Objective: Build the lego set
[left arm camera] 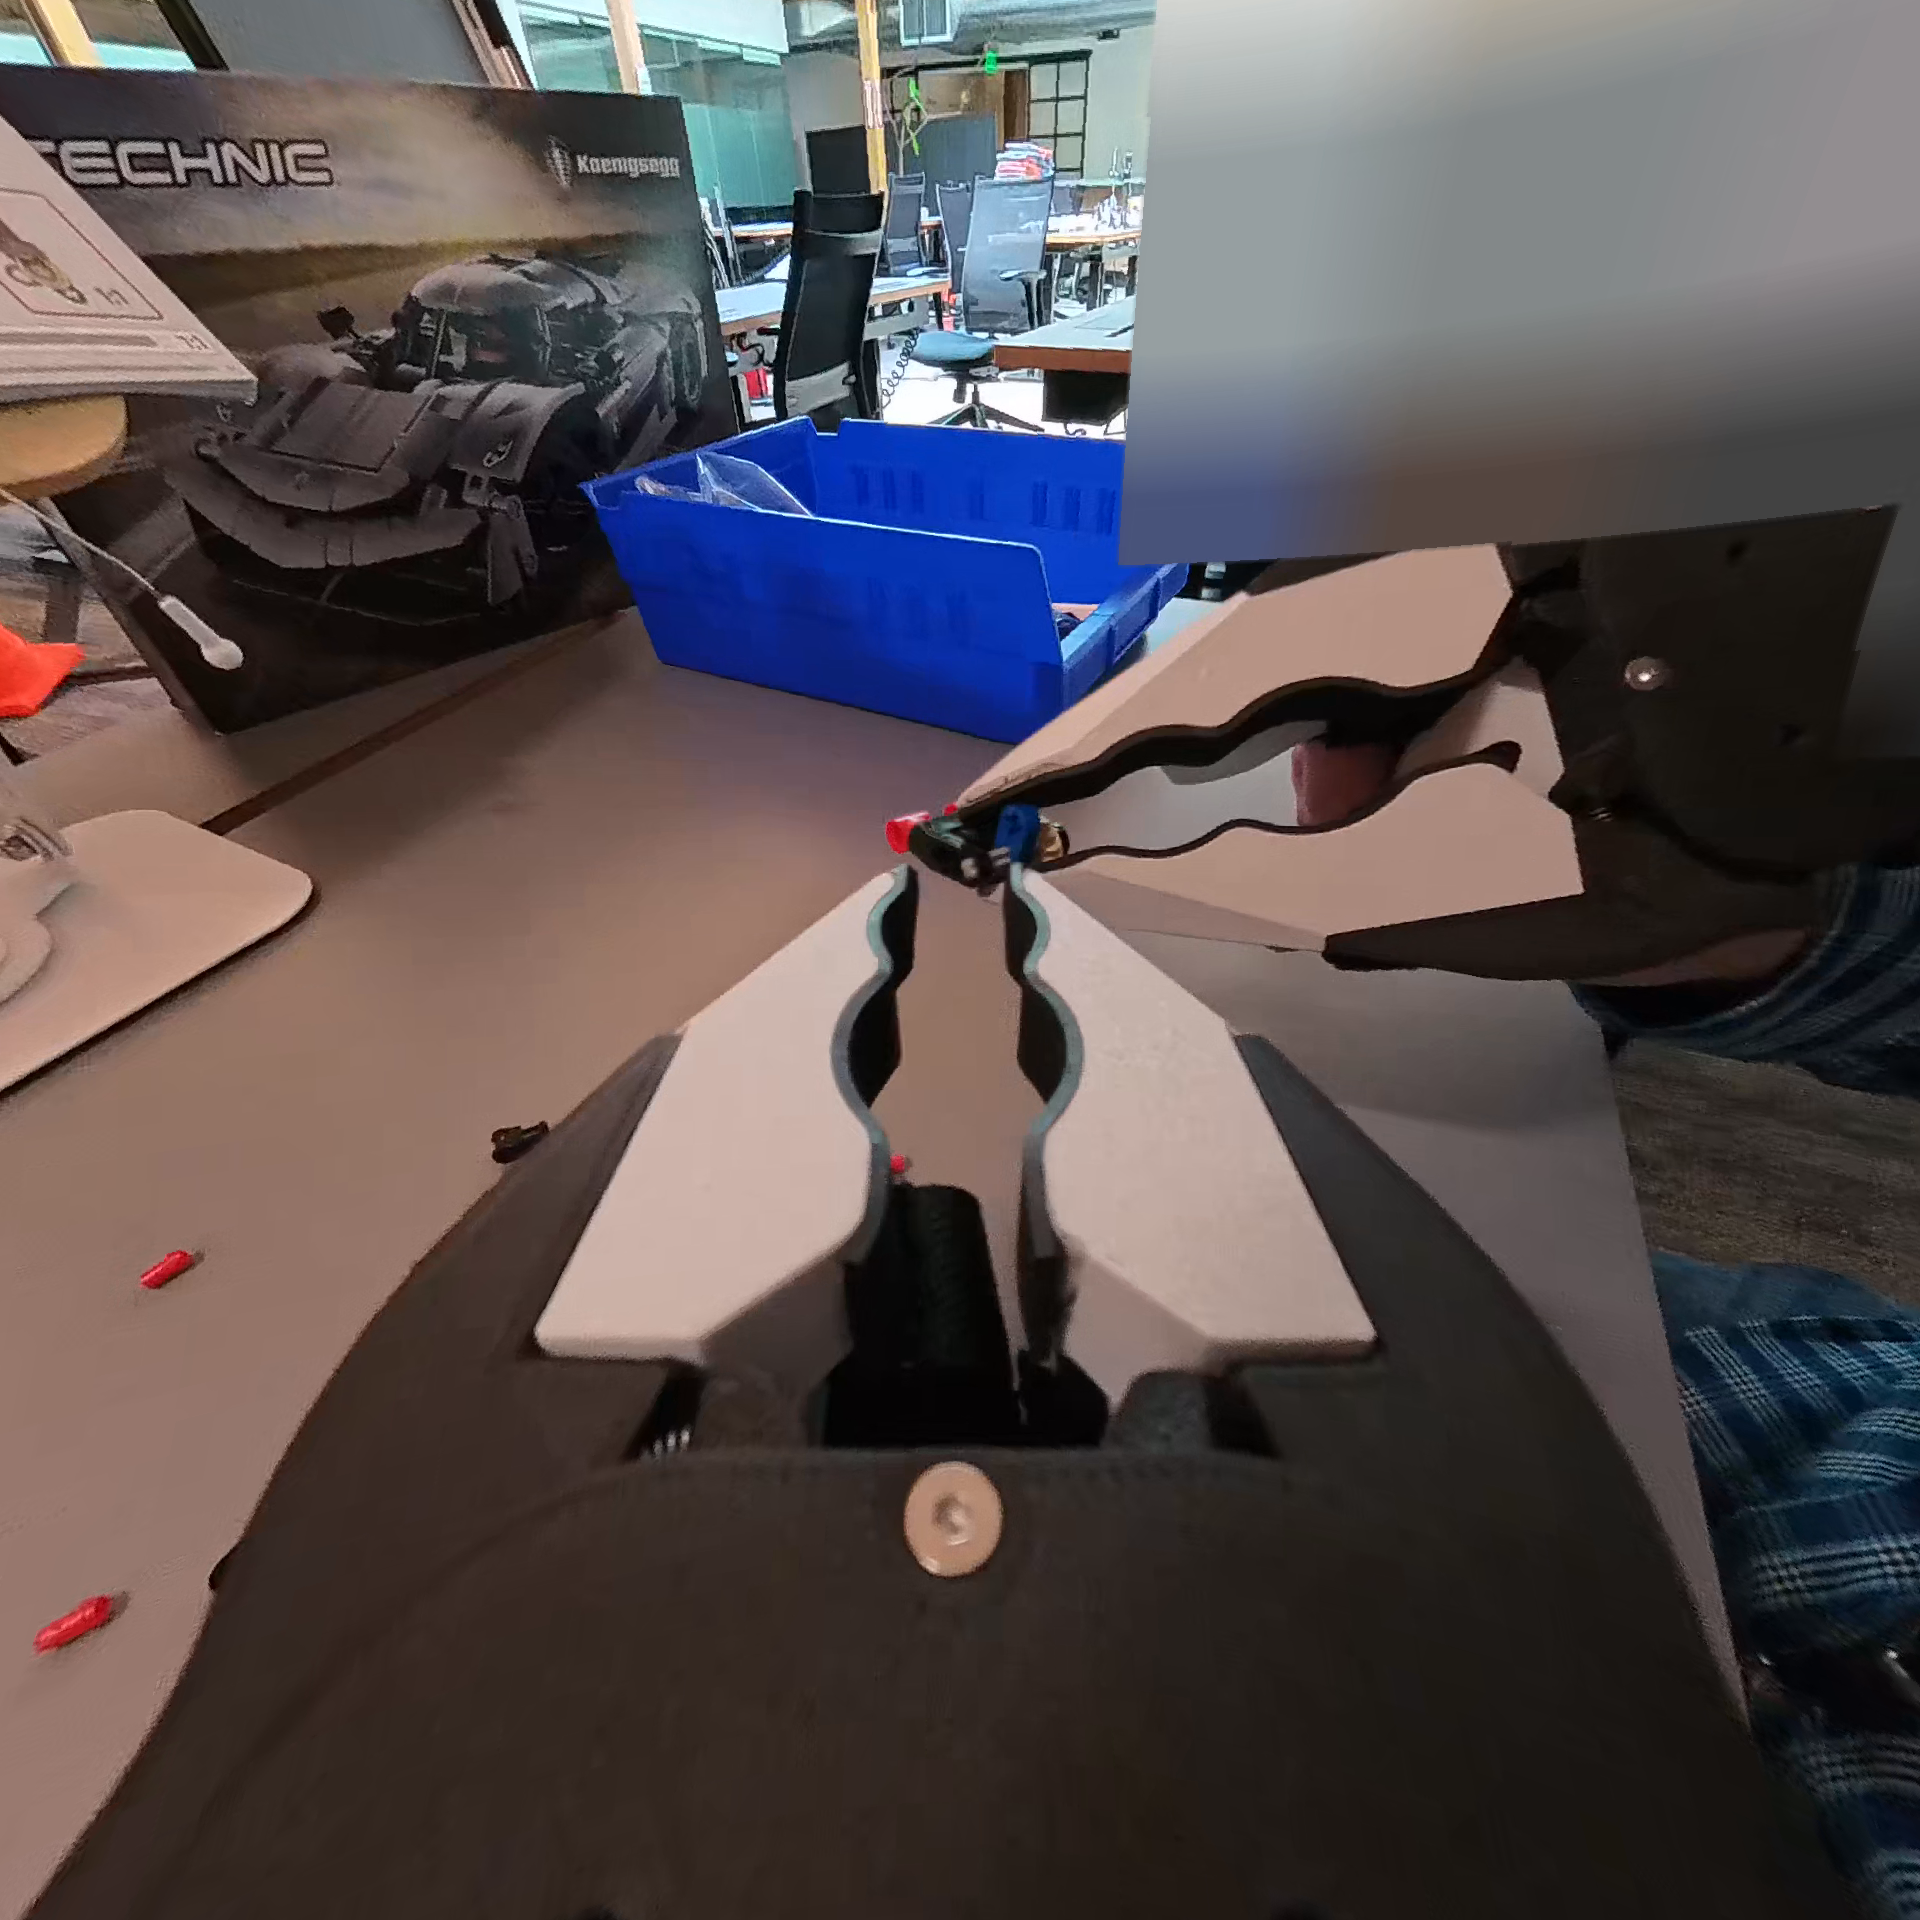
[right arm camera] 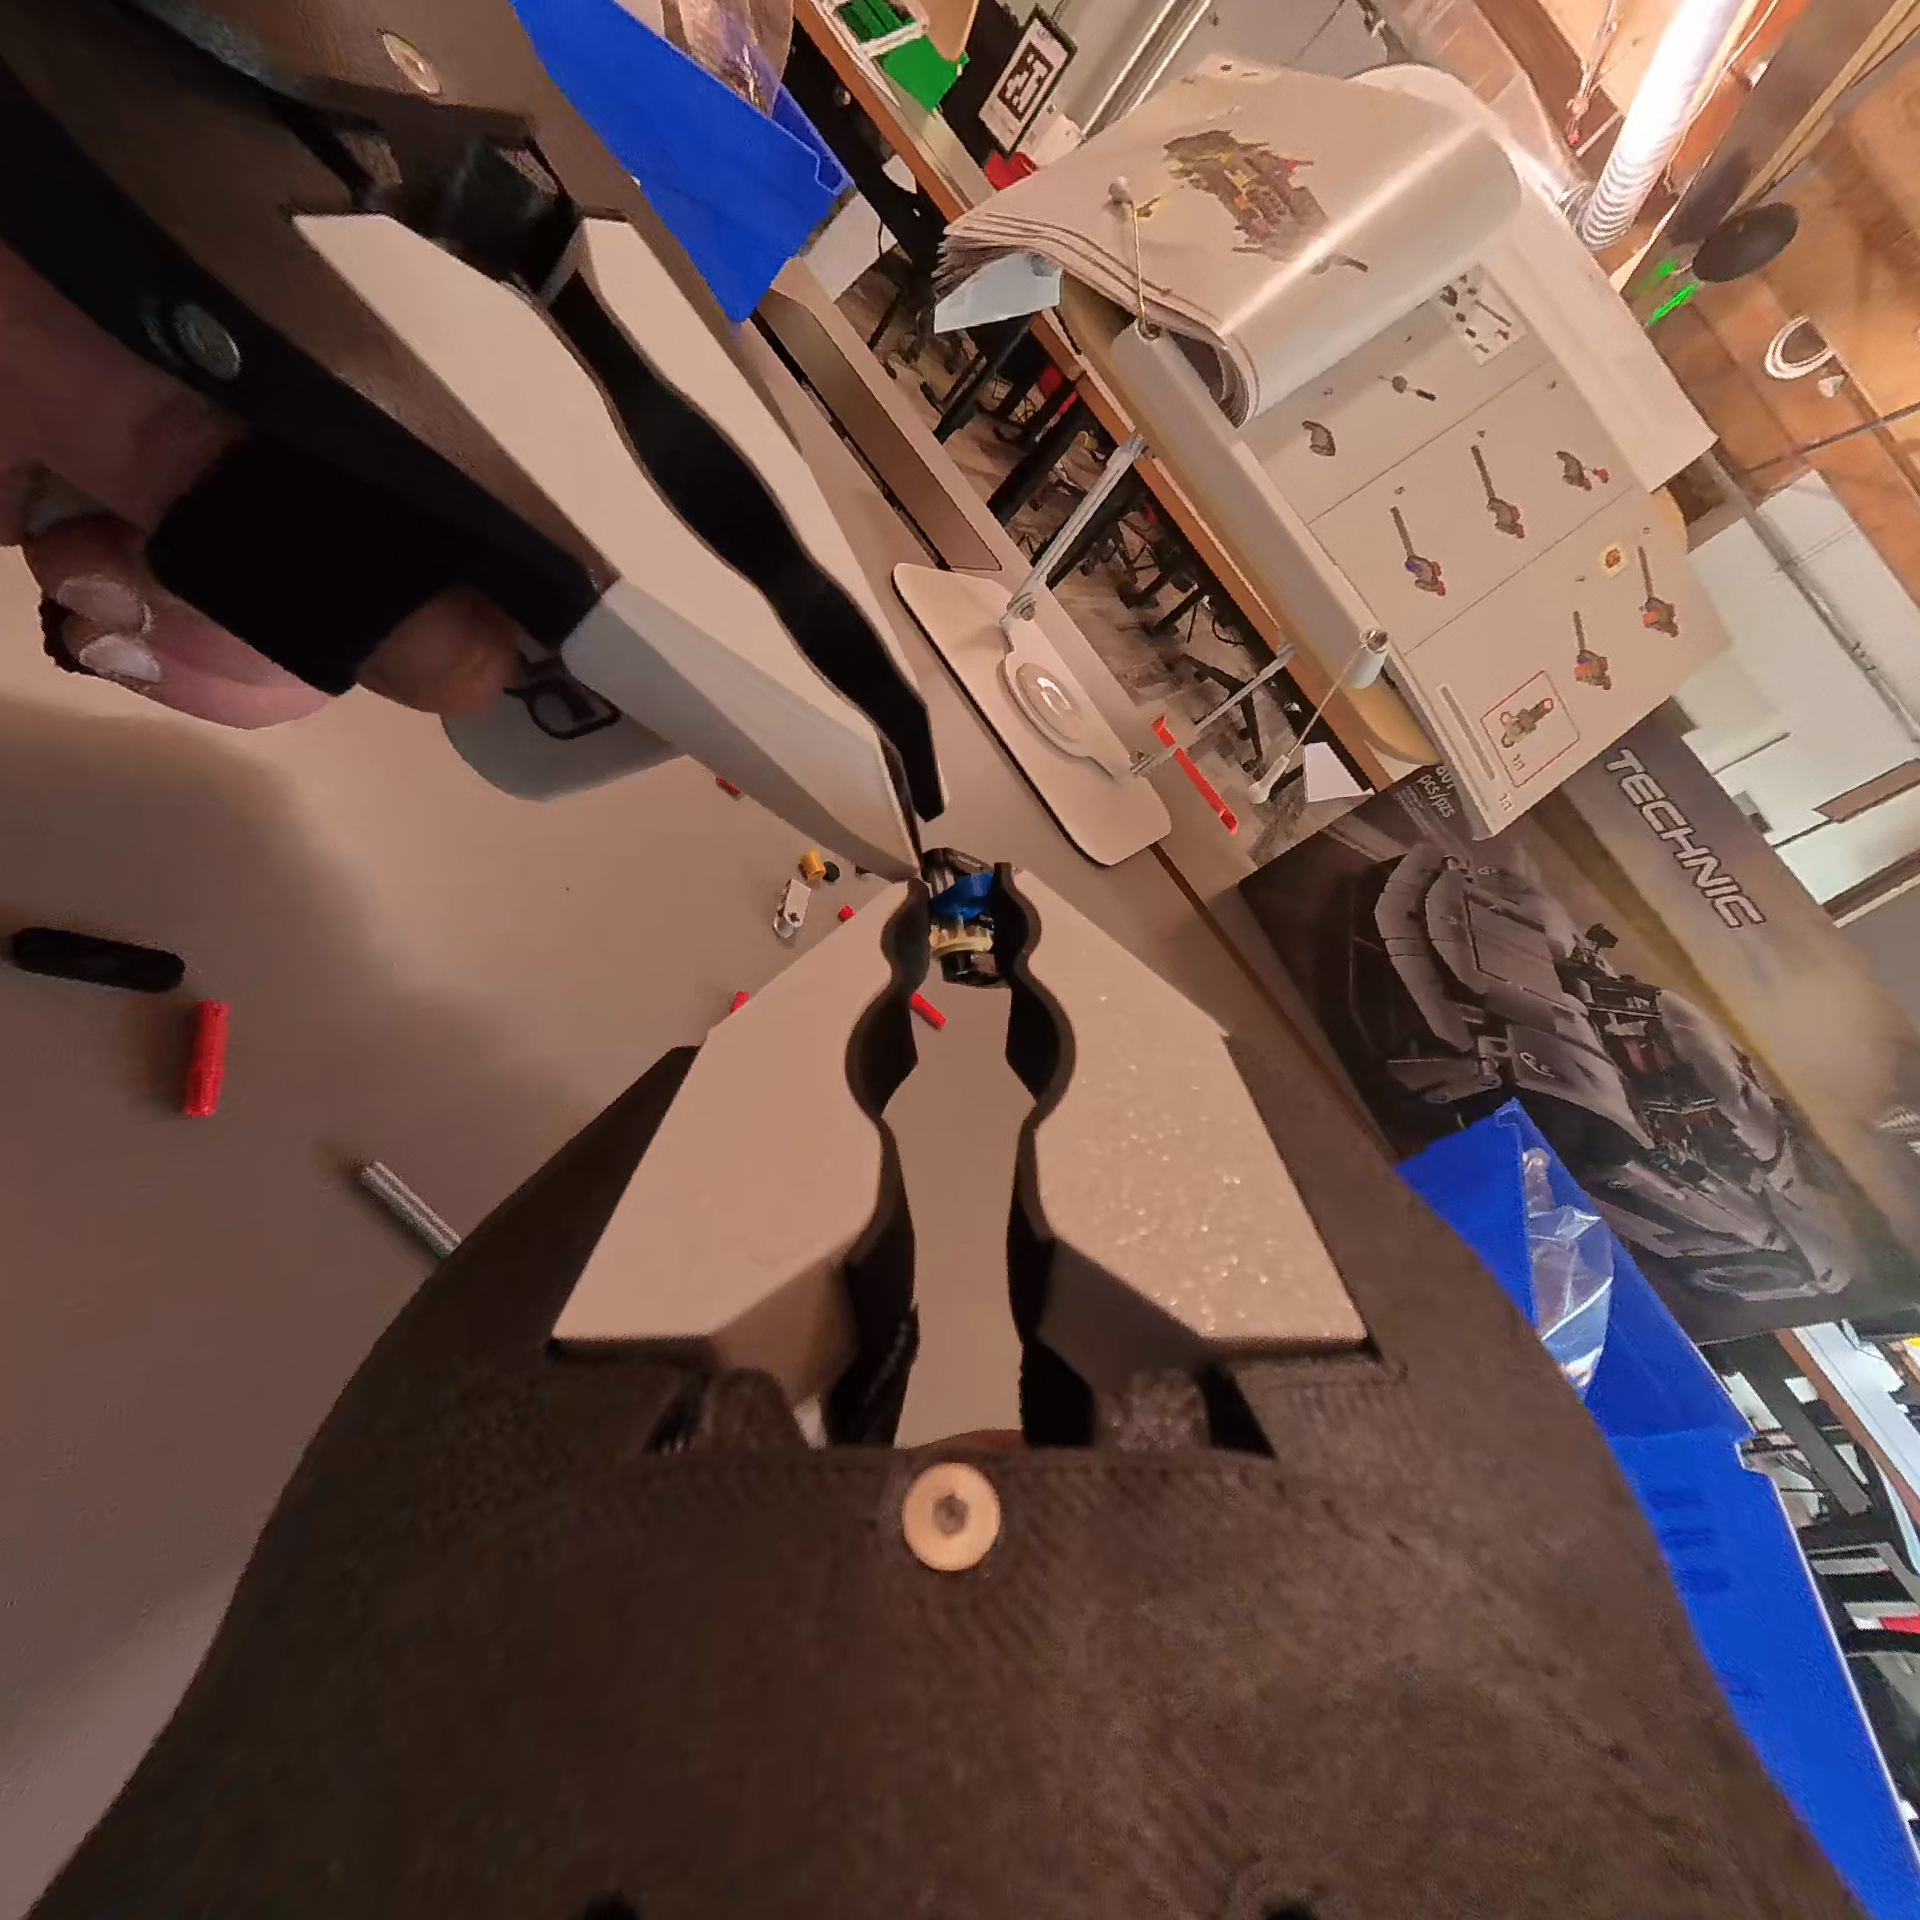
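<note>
Two grippers: I have both meeting tip to tip above the grey table (left arm camera: 623, 831).
Right gripper (right arm camera: 961, 914): clenched on the small lego assembly (right arm camera: 961, 930), blue, tan and black, held clear of the table.
Left gripper (left arm camera: 961, 883): jaws slightly parted, nothing visibly between them, tips just beside the assembly's black end.
Red pin (left arm camera: 899, 831): sticks out of that end.
Advice: I'd steady the right grip and push squarely along the pin, not sideways.
Spares: a loose red pin (right arm camera: 205, 1058) lies on the table.
</note>
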The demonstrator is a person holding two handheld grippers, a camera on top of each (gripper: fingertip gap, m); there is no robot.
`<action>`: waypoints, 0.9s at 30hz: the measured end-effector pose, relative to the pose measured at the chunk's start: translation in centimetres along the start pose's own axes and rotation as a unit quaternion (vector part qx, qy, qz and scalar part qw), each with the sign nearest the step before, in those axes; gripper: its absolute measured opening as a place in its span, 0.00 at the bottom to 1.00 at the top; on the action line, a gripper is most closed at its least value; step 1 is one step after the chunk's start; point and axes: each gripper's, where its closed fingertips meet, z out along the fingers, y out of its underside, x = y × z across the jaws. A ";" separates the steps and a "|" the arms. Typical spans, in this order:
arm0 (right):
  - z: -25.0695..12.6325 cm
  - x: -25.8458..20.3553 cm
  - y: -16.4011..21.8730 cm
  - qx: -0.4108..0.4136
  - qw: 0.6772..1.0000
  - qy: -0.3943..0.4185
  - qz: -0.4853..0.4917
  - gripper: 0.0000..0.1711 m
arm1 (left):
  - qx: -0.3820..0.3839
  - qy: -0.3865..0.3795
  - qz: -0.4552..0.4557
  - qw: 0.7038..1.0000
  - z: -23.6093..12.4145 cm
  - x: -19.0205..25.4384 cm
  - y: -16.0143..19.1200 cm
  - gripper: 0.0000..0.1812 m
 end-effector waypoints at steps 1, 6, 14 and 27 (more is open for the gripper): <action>0.0 0.0 0.0 -0.001 1.000 0.001 -0.001 0.05 | -0.001 -0.003 0.003 1.000 0.0 0.0 0.0 0.08; 0.2 -0.1 -0.1 -0.004 1.000 0.012 -0.012 0.05 | 0.000 -0.016 -0.003 1.000 0.1 0.0 -0.1 0.06; 0.6 -0.5 -0.5 -0.001 1.000 0.028 -0.008 0.03 | -0.002 -0.058 0.000 0.998 0.4 -0.5 0.0 0.01; 0.8 -0.5 1.3 0.025 0.995 -0.033 0.092 0.02 | -0.015 -0.072 0.032 0.997 0.1 -0.6 -0.5 0.00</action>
